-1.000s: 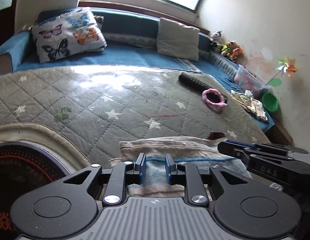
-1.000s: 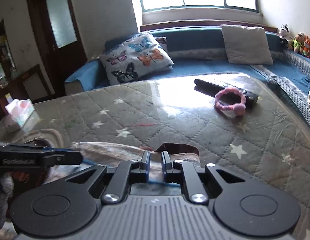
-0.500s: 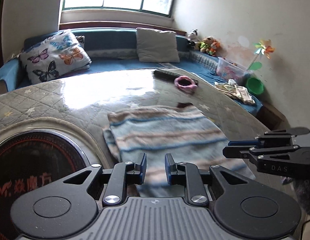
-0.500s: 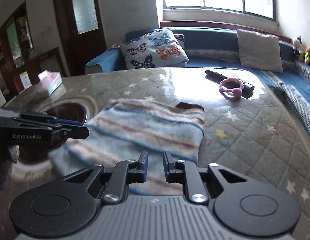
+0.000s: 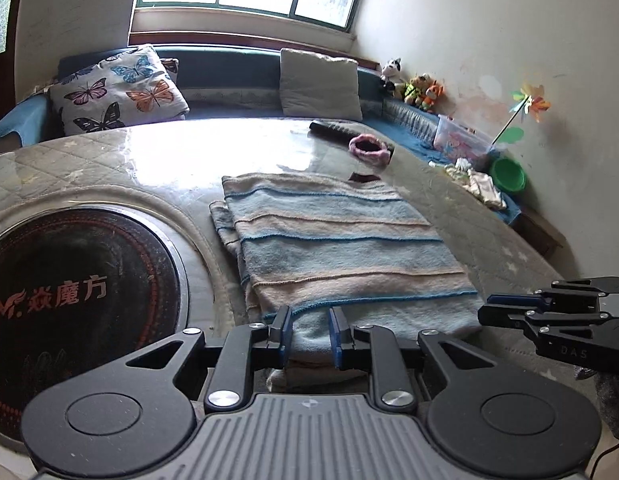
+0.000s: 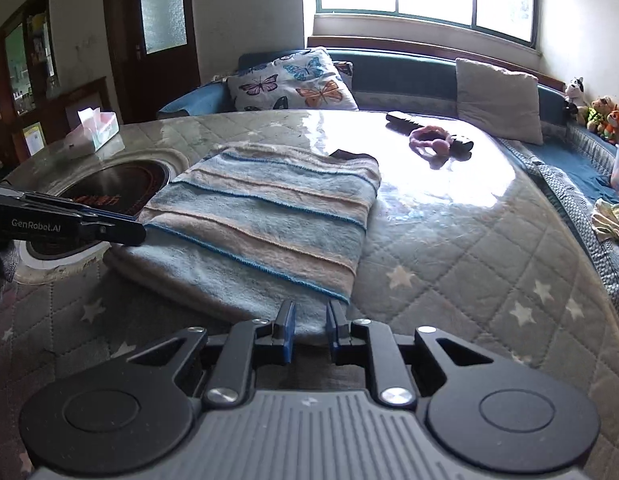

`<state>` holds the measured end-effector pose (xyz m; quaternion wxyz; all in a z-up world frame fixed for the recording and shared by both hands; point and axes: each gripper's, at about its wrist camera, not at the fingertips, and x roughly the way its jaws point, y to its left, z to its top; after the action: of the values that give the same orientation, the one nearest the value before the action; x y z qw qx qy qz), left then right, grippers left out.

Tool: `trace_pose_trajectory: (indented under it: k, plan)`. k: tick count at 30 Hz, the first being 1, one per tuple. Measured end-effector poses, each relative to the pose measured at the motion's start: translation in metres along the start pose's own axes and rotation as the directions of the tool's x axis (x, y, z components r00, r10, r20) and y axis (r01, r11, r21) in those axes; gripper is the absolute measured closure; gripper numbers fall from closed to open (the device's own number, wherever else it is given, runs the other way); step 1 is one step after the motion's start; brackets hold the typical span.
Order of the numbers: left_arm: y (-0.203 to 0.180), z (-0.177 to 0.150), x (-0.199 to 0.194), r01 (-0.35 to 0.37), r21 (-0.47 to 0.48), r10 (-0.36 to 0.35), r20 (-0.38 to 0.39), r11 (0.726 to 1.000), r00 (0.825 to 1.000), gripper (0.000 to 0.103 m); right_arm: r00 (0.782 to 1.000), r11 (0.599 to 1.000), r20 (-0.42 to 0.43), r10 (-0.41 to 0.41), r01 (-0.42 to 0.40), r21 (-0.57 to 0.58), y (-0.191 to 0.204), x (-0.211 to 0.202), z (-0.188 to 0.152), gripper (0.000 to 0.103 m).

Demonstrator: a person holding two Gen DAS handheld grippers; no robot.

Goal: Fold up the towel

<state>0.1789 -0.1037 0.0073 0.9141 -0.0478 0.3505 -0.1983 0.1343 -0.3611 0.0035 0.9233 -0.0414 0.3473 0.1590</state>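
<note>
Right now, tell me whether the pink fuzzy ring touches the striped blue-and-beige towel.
Apart. The right wrist view shows bare glossy tabletop between the pink ring and towel.

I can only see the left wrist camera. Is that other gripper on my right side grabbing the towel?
Observer: Yes. In its own camera, the towel's near edge sits pinched between the right gripper's pads.
Operator: Is there stuff past the round black burner? My picture stops there.
Observer: A tissue box sits on the table just beyond it.
Operator: And what's behind that?
Observer: A dark wooden door with a frosted pane.
</note>
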Motion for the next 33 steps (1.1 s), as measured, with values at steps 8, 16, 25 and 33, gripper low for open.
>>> trace_pose_trajectory:
  k: [8, 16, 25, 33]
  plan:
    - [0.002, -0.008, -0.001, -0.015, -0.017, 0.015, -0.011, 1.0, 1.0, 0.082, 1.0, 1.0, 0.009, -0.006, 0.006, -0.002, 0.002, 0.005, -0.006, 0.086]
    - [-0.001, -0.017, -0.017, -0.036, -0.039, 0.035, -0.012, 0.999, 0.999, 0.066, 1.0, 0.999, 0.031, -0.007, 0.005, 0.044, 0.012, -0.005, -0.014, 0.066]
    - [-0.008, -0.035, -0.029, -0.056, -0.021, 0.056, -0.037, 0.998, 0.998, 0.04, 0.999, 0.997, 0.041, -0.024, 0.021, 0.078, 0.024, -0.013, -0.027, 0.055]
    - [-0.015, -0.045, -0.039, -0.068, 0.007, 0.068, -0.037, 0.998, 0.997, 0.011, 0.998, 0.994, 0.036, -0.045, 0.042, 0.102, 0.034, -0.019, -0.038, 0.038]
